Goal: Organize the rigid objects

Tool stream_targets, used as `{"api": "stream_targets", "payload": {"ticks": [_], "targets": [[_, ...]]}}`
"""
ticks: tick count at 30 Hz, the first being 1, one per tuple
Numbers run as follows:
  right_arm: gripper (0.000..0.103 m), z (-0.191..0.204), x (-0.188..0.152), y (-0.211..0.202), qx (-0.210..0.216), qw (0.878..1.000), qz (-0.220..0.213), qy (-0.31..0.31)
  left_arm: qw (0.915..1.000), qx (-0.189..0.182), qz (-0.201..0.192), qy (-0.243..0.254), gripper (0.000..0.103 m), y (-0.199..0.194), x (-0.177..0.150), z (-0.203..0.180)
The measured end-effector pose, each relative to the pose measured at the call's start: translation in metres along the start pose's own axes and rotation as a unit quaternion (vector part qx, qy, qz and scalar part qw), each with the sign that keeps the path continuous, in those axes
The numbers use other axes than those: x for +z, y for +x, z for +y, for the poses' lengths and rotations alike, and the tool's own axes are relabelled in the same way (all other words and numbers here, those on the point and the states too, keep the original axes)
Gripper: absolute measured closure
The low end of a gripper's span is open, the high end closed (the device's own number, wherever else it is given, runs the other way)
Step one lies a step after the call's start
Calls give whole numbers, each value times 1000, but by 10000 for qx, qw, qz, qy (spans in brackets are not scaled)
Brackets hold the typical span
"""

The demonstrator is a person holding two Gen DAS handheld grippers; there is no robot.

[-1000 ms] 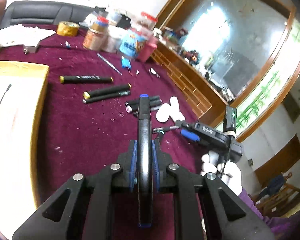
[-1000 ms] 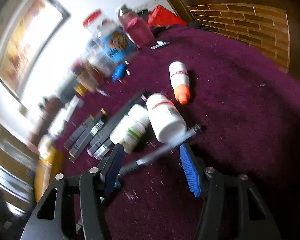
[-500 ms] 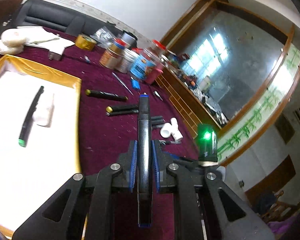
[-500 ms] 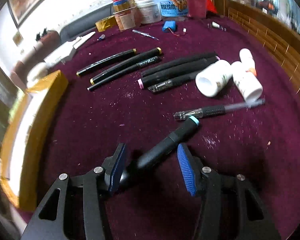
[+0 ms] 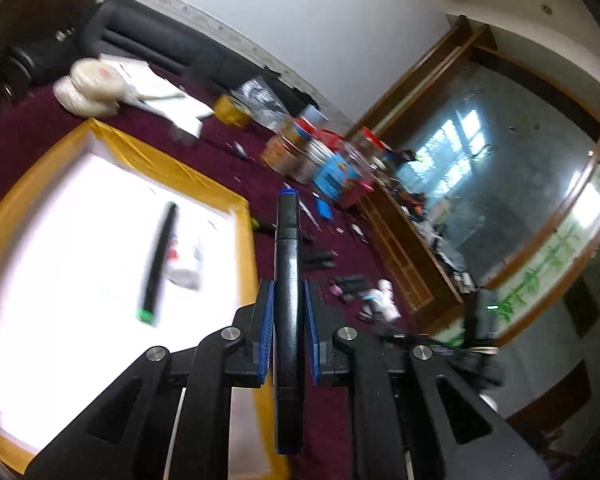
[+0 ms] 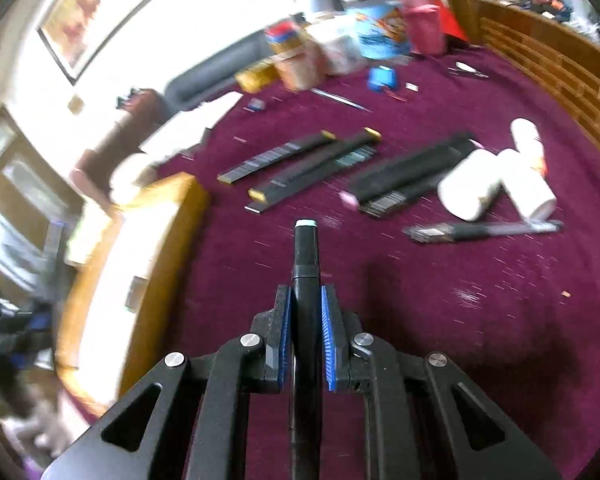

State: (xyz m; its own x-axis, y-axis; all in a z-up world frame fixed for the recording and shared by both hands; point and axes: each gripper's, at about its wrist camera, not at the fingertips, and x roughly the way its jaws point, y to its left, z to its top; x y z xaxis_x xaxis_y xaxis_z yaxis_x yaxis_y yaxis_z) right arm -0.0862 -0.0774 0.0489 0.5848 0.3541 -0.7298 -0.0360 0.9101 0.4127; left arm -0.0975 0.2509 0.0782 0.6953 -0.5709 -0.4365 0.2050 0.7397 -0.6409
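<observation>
On the table [image 6: 420,288], a deep maroon velvety cloth flecked with pale lint:
Left tongs [image 5: 288,304]: clenched on a black marker with blue end caps [image 5: 288,280]; the smooth, glossy barrel runs straight out toward 12 o'clock between the ribbed blue pads [image 5: 267,332].
Right tongs [image 6: 306,316]: jaws have just been closing and now grasp a black marker with a pale teal tip [image 6: 306,264], matte, round, pointing to 12 o'clock above the cloth.
Tray [image 5: 236,204]: shallow, gold-edged, white inside, at 9 o'clock of the left tongs; a black pen with a green end [image 5: 156,264] and a small white bottle [image 5: 186,264] lie in it.
Loose markers [image 6: 300,168]: flat black sticks with yellow ends, at 12 o'clock of the right tongs.
White bottles [image 6: 500,184]: smooth plastic cylinders lying on their sides at 2 o'clock.
Clear-barrelled pen [image 6: 484,230]: lying just below the bottles.
Jars [image 5: 320,160]: blurred cluster at the table's far edge.
</observation>
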Motion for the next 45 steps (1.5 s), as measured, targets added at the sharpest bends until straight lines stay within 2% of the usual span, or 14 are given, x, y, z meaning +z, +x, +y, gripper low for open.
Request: {"api": "stream_targets", "payload": {"ticks": [3, 7, 12, 14, 16, 21, 24, 27, 28, 32, 35, 37, 42, 45], "targets": [[90, 22, 9, -1, 535, 9985, 95, -24, 9995, 309, 23, 56, 91, 2, 18, 10], [90, 60, 22, 25, 1151, 9922, 487, 30, 9972, 707, 222, 12, 91, 17, 45, 35], [90, 117, 30, 67, 1344, 9877, 783, -152, 9932, 973, 564, -310, 91, 45, 66, 75], [90, 139, 30, 84, 1239, 9880, 878, -269, 9910, 1052, 724, -414, 91, 59, 70, 87], [90, 159, 31, 100, 903, 9909, 869, -492, 9881, 1215, 830, -442, 91, 72, 72, 97], [90, 184, 32, 144, 142, 9924, 959, -758, 9854, 1257, 1003, -559, 91, 90, 68, 110], [90, 193, 38, 164, -359, 9902, 899, -1003, 9849, 1307, 989, -547, 84, 90, 66, 108], [89, 194, 41, 164, -578, 9886, 698, -1204, 9867, 1211, 916, -575, 60, 83, 64, 106], [88, 194, 42, 159, -584, 9885, 588, -1264, 9873, 1206, 856, -583, 57, 81, 63, 106], [75, 187, 44, 137, -401, 9919, 324, -1159, 9874, 1171, 569, -898, 56, 65, 54, 112], [75, 172, 43, 115, -296, 9945, 157, -991, 9816, 1214, 597, -1345, 56, 62, 42, 124], [75, 159, 41, 98, -270, 9949, 20, -971, 9806, 1187, 450, -1493, 56, 54, 36, 126], [75, 121, 36, 57, -306, 9952, -354, -864, 9813, 1186, 322, -1478, 51, 45, 21, 117], [75, 87, 36, 30, -476, 9946, -637, -660, 9855, 944, 295, -1380, 51, 42, 20, 110]]}}
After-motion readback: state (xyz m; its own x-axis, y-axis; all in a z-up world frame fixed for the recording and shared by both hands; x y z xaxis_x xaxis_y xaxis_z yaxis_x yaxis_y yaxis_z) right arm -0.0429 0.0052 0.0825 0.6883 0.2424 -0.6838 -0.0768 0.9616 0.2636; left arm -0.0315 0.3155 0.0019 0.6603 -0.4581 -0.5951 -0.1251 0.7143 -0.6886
